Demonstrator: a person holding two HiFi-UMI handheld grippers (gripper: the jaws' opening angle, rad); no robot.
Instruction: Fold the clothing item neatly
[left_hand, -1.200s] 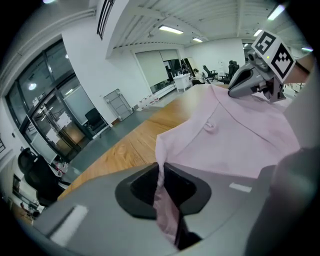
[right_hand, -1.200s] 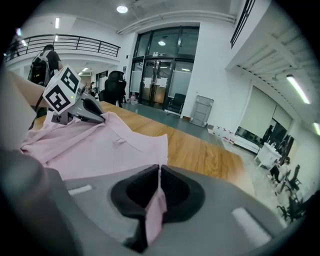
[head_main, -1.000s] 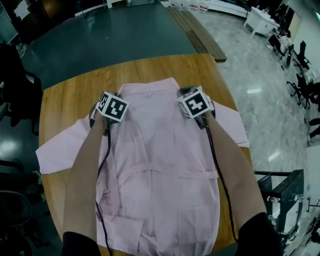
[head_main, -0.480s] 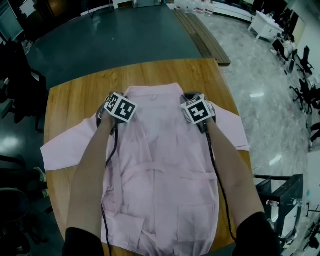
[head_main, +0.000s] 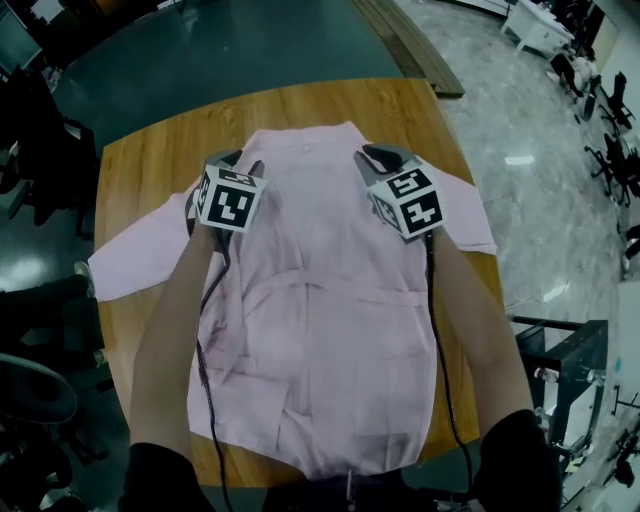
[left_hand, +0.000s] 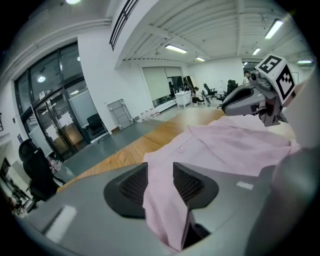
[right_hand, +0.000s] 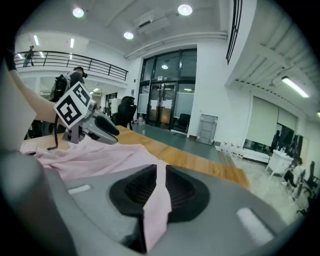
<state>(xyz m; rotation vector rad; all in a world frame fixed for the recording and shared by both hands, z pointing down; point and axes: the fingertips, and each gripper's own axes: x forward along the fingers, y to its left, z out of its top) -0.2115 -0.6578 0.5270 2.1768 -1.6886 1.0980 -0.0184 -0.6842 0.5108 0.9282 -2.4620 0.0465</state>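
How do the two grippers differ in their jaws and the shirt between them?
Jaws: the left gripper's stand wide apart, the right gripper's nearly together. Cloth: the shirt lies loose in the left gripper, but the right gripper pinches a thin fold. Both have just been opening, near the shirt's shoulders.

A wooden desk (head_main: 140, 180) stands on a dark teal floor (head_main: 250, 50) beside pale glossy tiles (head_main: 540, 210) with black office chairs (head_main: 605, 100), under white walls (left_hand: 100, 75), glass doors (right_hand: 165, 107) and round ceiling lights (right_hand: 185, 9).
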